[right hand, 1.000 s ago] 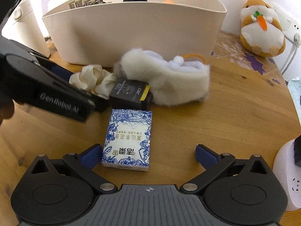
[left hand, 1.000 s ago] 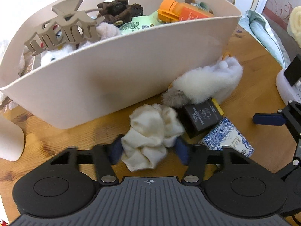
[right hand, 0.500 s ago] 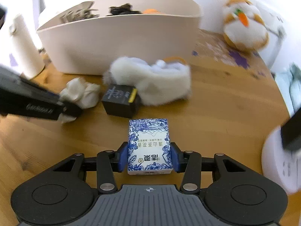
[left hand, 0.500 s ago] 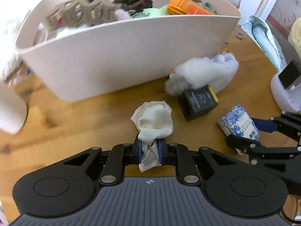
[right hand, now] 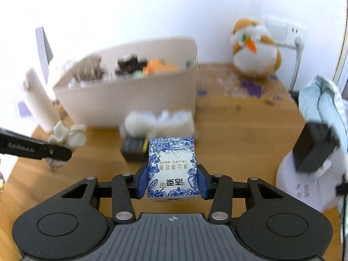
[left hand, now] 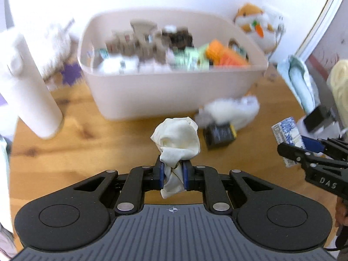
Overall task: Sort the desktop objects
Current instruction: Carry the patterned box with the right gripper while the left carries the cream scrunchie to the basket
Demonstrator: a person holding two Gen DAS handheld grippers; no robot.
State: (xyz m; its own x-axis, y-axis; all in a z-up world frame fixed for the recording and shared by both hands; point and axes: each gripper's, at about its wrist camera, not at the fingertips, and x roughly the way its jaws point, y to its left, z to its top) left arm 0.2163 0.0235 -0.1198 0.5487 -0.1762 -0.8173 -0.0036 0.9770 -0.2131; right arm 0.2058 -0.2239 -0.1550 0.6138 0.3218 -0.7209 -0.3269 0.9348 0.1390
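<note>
My left gripper (left hand: 173,177) is shut on a cream fabric scrunchie (left hand: 177,139), held above the wooden table (left hand: 87,143). The scrunchie (right hand: 69,137) also shows at the left of the right wrist view. My right gripper (right hand: 173,181) is shut on a blue-and-white floral box (right hand: 173,165), lifted off the table; that box (left hand: 287,134) appears at the right of the left wrist view. Behind stands a beige bin (left hand: 174,91) with several items inside. In front of the bin lie a white fluffy headband (right hand: 161,122) and a small black box (right hand: 133,150).
A white cylinder bottle (left hand: 28,89) stands left of the bin. A hamster plush with a carrot (right hand: 254,50) sits at the back right by wall sockets. A white device with a black block (right hand: 311,163) is at the right edge, with light blue cloth (right hand: 326,100) behind it.
Both grippers closed, the left on the scrunchie and the right on the floral box, and both lifted their objects up and back from the table, bringing the bin's inside into view.
</note>
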